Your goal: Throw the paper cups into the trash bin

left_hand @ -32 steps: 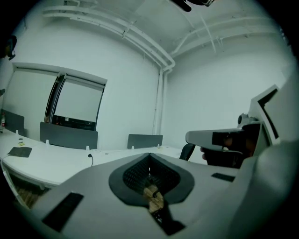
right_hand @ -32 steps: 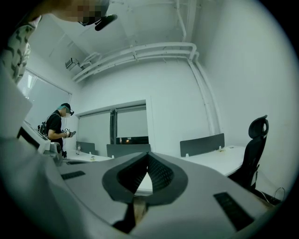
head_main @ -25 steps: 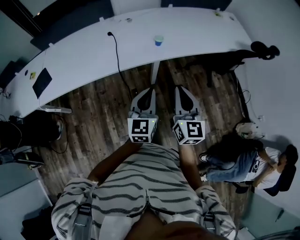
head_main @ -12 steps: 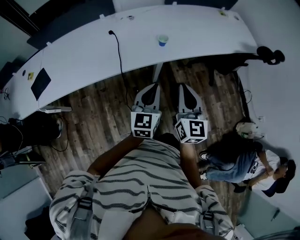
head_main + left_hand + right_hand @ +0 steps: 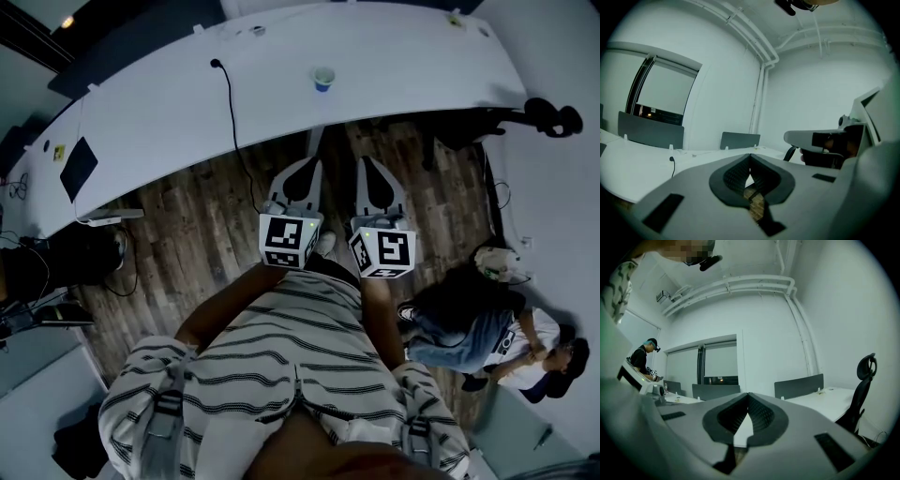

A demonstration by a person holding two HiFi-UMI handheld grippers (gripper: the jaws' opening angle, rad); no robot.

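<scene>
The paper cup (image 5: 322, 78) is the only one I can find. It stands upright on the long white table (image 5: 169, 112), ahead of me and well apart from both tools, with bare tabletop all round it. I judge it light and thin-walled. It is stiff enough at the rolled rim but easily crushed lower down, and likely to tip or skid if I nudge it before I have closed on it. From here I cannot see whether anything is inside it. I would take it across the upper wall just under the rim, squeezing gently, and come in level instead of from above.

The left gripper (image 5: 311, 150) is clenched with nothing between its jaws. Its own view shows the ribbed pads meeting and only floor behind them. The right gripper (image 5: 362, 167) is likewise closed and empty. Both hang over the wooden floor (image 5: 197, 225), short of the table's edge.

As for writing, the cup has a blue band round its lower part but no print I can read. The cubes on the tools carry black-and-white square markers, not words. A black cable (image 5: 231, 108) trails across the table to the cup's left. A seated person (image 5: 487, 323) is off to my right, and the lettering on their clothing is too small to read. I cannot pick out a trash bin with any certainty.
</scene>
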